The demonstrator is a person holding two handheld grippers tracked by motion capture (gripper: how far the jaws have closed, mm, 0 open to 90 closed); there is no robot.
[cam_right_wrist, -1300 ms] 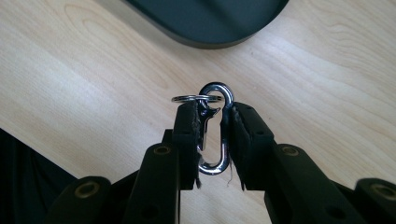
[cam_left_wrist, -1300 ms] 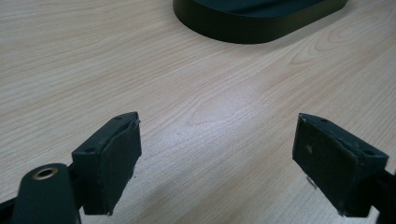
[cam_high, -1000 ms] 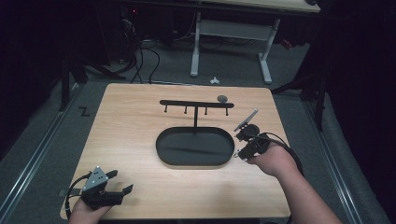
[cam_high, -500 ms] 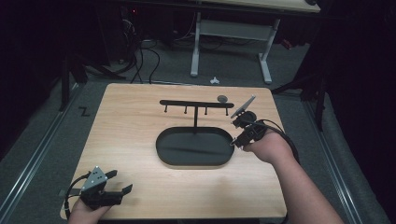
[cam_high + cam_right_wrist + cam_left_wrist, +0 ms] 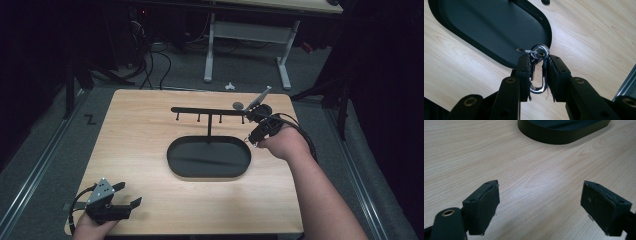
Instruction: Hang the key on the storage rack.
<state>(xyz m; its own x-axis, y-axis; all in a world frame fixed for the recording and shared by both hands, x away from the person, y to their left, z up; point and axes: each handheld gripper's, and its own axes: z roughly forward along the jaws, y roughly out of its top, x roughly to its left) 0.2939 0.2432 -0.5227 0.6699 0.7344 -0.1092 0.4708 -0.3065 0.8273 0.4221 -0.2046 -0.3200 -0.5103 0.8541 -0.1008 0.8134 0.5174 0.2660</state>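
At the lower left of the high view, the left tool (image 5: 116,202) rested near the front edge of the wooden table (image 5: 140,130) with its jaws spread wide and nothing between them; its own view showed bare wood between the two pads (image 5: 485,206) and the rim of the black oval tray (image 5: 564,131) at the top of the frame. In the middle of the high view stood the stand: the tray (image 5: 209,158) as a base, a thin post, and a horizontal bar with small hanging pegs (image 5: 210,112). At the right end of that bar, the right tool (image 5: 258,116) was held up close to the last peg. In the right gripper view its jaws were clamped on a silver carabiner (image 5: 539,75), whose upper loop carried a key ring (image 5: 529,51).

The step in hand looked like carrying the carabiner to the rack. The next move probably called for aligning the loop with a peg and slipping it on before loosening the grip.
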